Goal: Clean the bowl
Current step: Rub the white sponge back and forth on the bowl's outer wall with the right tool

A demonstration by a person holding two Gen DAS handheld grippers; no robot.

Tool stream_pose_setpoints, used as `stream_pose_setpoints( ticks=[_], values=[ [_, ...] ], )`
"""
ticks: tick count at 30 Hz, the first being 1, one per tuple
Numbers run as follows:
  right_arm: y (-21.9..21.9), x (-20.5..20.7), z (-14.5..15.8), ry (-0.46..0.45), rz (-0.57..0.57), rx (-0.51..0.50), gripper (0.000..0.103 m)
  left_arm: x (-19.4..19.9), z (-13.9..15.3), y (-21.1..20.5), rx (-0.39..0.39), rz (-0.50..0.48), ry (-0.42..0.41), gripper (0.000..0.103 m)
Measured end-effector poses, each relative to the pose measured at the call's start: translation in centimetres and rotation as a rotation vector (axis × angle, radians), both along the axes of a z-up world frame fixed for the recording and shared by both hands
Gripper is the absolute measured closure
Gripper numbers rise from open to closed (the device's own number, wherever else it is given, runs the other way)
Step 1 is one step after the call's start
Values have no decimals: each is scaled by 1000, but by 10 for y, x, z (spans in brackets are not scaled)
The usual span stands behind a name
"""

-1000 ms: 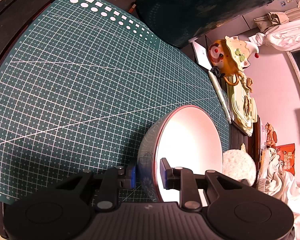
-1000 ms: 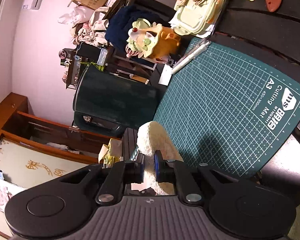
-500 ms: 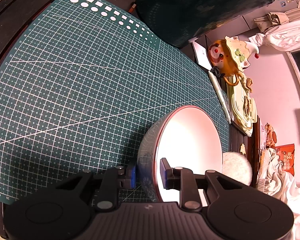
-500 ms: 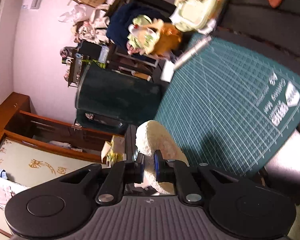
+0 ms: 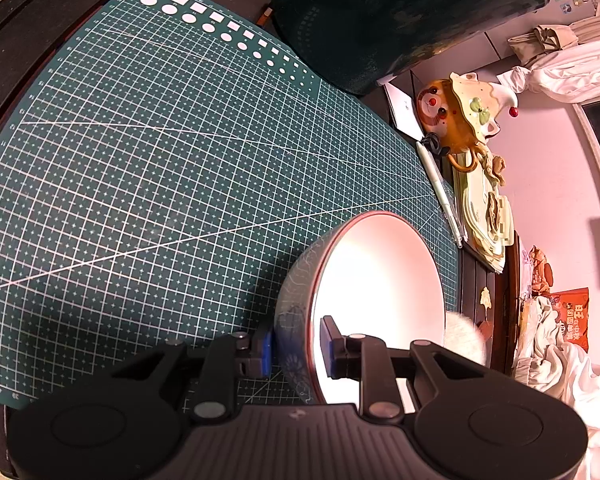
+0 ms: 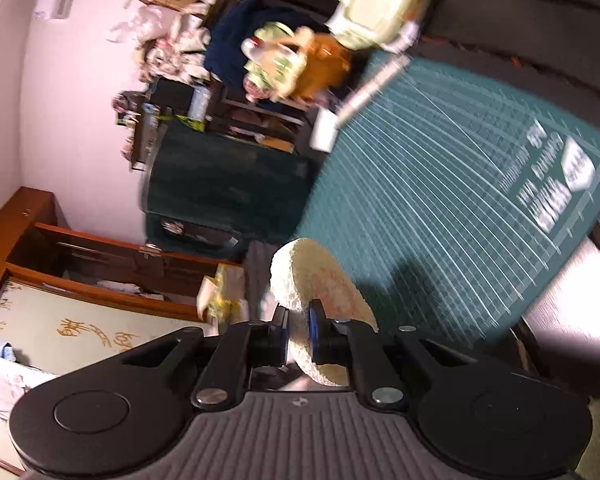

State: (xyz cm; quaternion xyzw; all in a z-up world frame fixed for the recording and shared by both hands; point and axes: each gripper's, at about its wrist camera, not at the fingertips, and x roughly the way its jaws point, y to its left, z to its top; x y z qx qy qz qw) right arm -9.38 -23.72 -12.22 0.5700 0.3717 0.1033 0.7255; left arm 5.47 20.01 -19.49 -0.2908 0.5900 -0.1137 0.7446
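Note:
In the left wrist view a bowl (image 5: 376, 292), white inside with a patterned grey-blue outside and a red rim, is tipped on its side over the green cutting mat (image 5: 160, 152). My left gripper (image 5: 296, 350) is shut on its near wall, one pad outside and one inside. A round cream sponge (image 5: 466, 336) shows just past the bowl's right rim. In the right wrist view that same sponge (image 6: 316, 284) stands on edge, and my right gripper (image 6: 298, 334) is shut on it. The bowl is not in the right wrist view.
A large dark green container (image 5: 400, 12) stands at the mat's far edge. A clown figurine (image 5: 460, 116), a pen (image 5: 440, 188) and a pale lidded box (image 5: 488, 216) lie along the mat's right side. White cloth (image 5: 560, 380) is heaped lower right.
The sponge has slid lower and further behind the bowl's right rim in the left wrist view. The right wrist view has shifted and blurred. The bowl and left gripper have kept still.

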Motion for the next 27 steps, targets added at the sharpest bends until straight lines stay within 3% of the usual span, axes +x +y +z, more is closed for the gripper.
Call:
stream_pose_setpoints(
  ticks=[9, 16, 22, 27],
  values=[
    [-5, 1, 17, -78, -29, 3, 93, -1, 0, 0, 0, 1, 2, 80],
    [-1, 0, -6, 24, -11, 23, 93, -4, 0, 2, -2, 2, 2, 80],
    [-7, 0, 17, -70, -32, -3, 93, -7, 2, 2, 1, 2, 4, 80],
    [-1, 0, -1, -5, -2, 20, 93, -7, 3, 3, -2, 2, 3, 80]
  ],
)
